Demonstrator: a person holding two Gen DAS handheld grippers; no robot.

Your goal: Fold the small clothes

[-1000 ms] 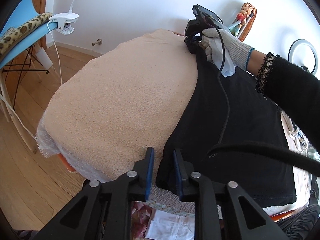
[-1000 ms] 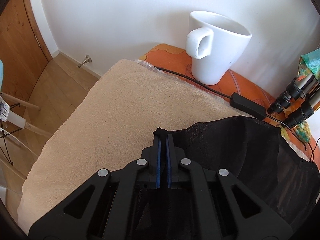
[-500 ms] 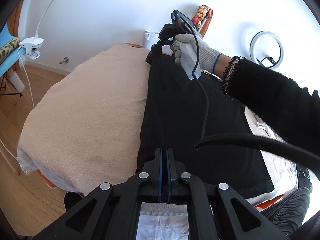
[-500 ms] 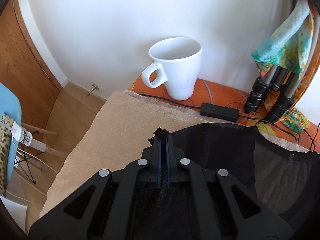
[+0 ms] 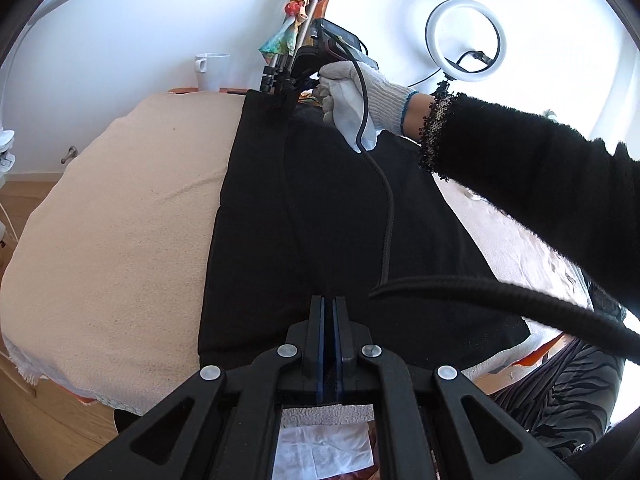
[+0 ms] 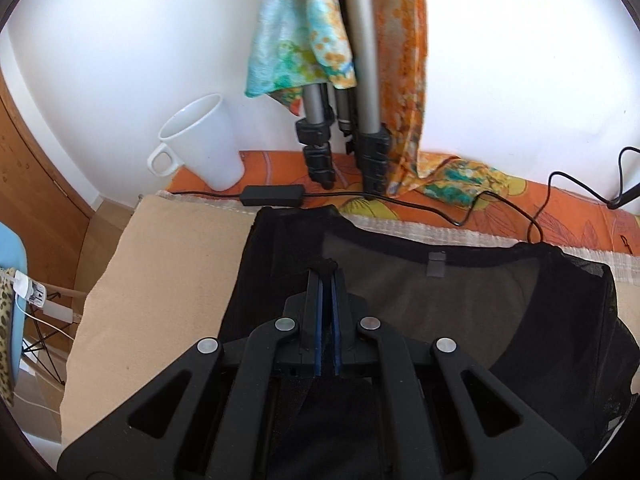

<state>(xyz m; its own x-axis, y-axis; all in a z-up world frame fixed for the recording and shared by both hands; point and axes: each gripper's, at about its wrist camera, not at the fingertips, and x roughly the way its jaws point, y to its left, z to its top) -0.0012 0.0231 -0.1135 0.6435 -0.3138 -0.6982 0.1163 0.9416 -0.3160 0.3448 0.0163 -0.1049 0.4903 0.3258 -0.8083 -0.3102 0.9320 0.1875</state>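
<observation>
A black garment (image 5: 328,208) lies on a beige towel (image 5: 120,220) over the table. My left gripper (image 5: 329,300) is shut on the garment's near hem, with black fabric pinched between the jaws. My right gripper (image 6: 327,270) is shut on the garment's far edge; a nub of black fabric pokes out past its tips. In the left wrist view the right gripper (image 5: 286,96) sits at the garment's far corner, held by a white-gloved hand (image 5: 352,100). In the right wrist view the garment (image 6: 460,300) looks sheer, with its neckline and label showing.
A white mug (image 6: 204,148), tripod legs (image 6: 352,128) draped with a colourful scarf, and a black cable with an inline box (image 6: 272,196) stand at the far edge on an orange cloth. A ring light (image 5: 466,40) is at the back right. Wooden floor lies left.
Both grippers carried the garment's left edge to the right across the towel, so more beige towel shows on the left. The left gripper went from open to shut on the hem.
</observation>
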